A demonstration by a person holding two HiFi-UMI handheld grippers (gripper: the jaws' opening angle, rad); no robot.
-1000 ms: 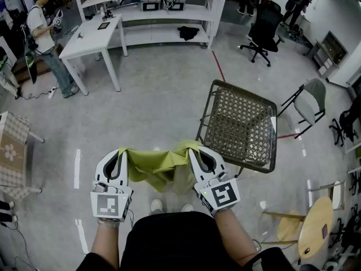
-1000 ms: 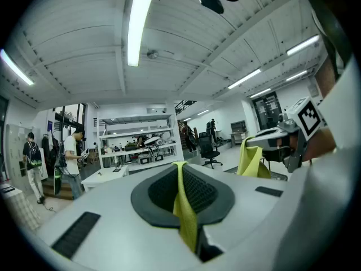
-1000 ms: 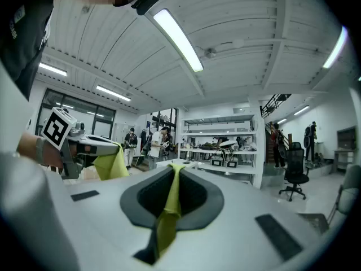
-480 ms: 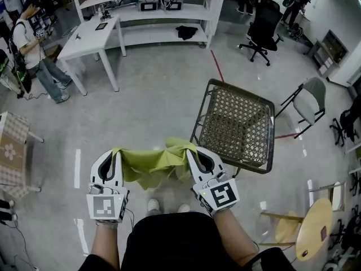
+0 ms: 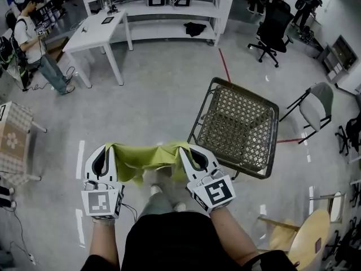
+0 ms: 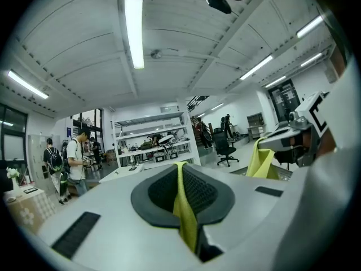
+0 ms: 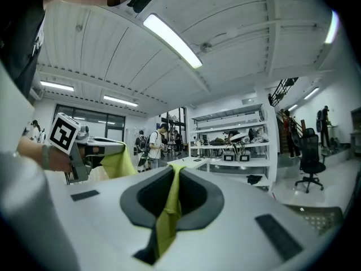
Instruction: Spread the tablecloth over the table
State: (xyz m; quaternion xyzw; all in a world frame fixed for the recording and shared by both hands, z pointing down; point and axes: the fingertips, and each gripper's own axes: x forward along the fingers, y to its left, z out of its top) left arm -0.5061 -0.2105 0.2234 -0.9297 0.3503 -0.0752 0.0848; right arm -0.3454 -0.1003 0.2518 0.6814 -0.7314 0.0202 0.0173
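A yellow-green tablecloth [image 5: 148,158] hangs bunched between my two grippers, in front of my waist. My left gripper [image 5: 106,149] is shut on one edge of it; in the left gripper view a strip of the cloth [image 6: 184,208] runs pinched between the jaws. My right gripper [image 5: 184,151] is shut on the other edge, and the right gripper view shows the cloth [image 7: 168,208] clamped the same way. A brown table with a woven top and dark metal frame [image 5: 238,127] stands just ahead and to the right of the right gripper. The cloth hides part of my legs.
A white desk [image 5: 95,36] and white shelving [image 5: 163,7] stand at the back. A person [image 5: 32,44] stands far left. A black office chair [image 5: 272,28], a grey folding chair [image 5: 313,107], a round wooden stool [image 5: 303,234] and a patterned table [image 5: 12,144] ring the grey floor.
Both grippers have moved forward and a little up in the picture with the cloth, nearer the woven table. The person at far left has shifted position.
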